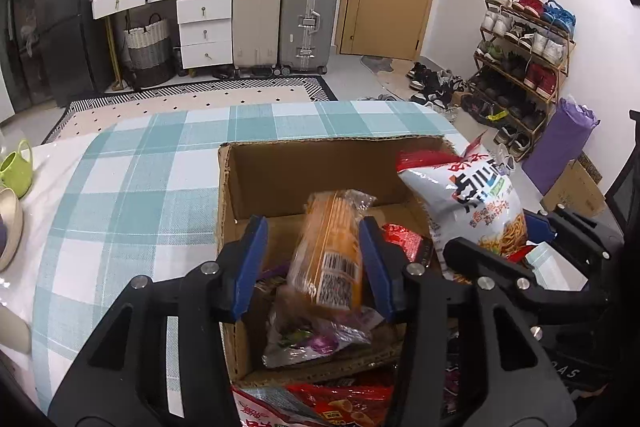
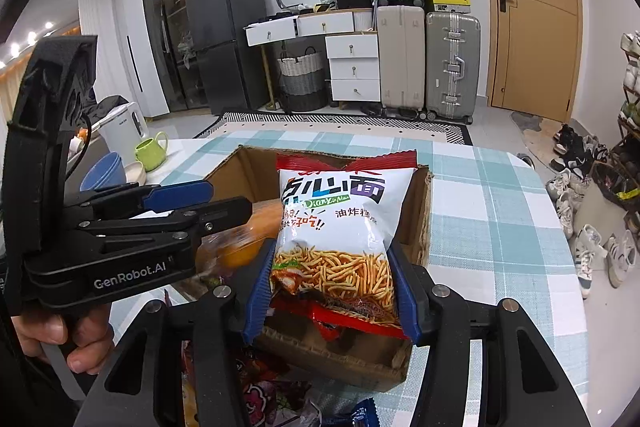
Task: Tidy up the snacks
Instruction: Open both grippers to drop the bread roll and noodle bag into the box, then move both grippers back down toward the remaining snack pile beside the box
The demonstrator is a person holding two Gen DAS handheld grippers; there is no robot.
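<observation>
Left wrist: left gripper (image 1: pixel 312 263) pinches the orange packet (image 1: pixel 326 251) mid-body over the box (image 1: pixel 248 179). Right gripper (image 2: pixel 332 287) pinches the noodle bag (image 2: pixel 340 227) low down. Both look light, crinkly, crushable.

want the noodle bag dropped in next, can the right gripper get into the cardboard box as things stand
Probably yes: the right gripper, jaws shut on the noodle bag, hangs at the open cardboard box's near right side. The left gripper is off to the left, not beneath it.

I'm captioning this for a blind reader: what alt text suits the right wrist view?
The right gripper clamps a white noodle-snack bag upright over an open cardboard box on a checked tablecloth. Beside it, the left gripper holds an orange packet.
</observation>
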